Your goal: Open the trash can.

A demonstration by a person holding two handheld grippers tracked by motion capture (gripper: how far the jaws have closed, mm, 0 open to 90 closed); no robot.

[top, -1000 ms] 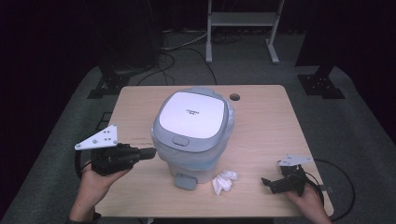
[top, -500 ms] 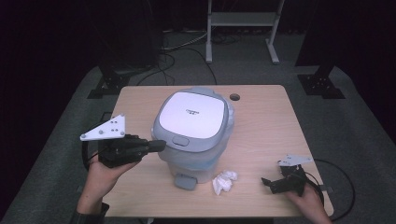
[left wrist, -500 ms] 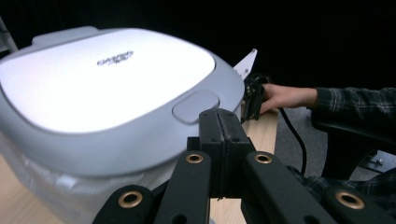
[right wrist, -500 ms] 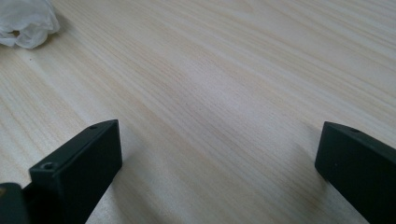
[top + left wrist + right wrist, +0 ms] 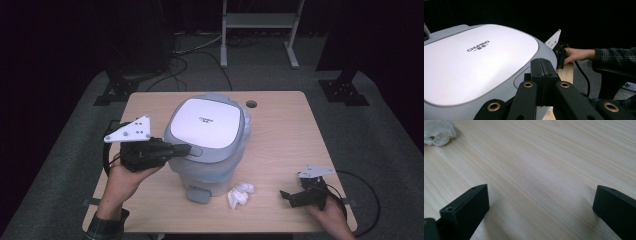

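Left gripper [image 5: 183,148] has swung in, fingers pressed together at the bin [image 5: 207,140] lid's front; right gripper [image 5: 292,196] fingers wide at 5 o'clock, crumpled tissue [image 5: 240,194] between.

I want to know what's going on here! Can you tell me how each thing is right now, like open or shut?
Bin: upright on the table, lid shut.
Left tongs: shut, tips at the lid's front edge.
Right tongs: open, low over the table, holding nothing.
Tissue: crumpled, lying on the table beside the bin.
Pedal: at the bin's foot, untouched.
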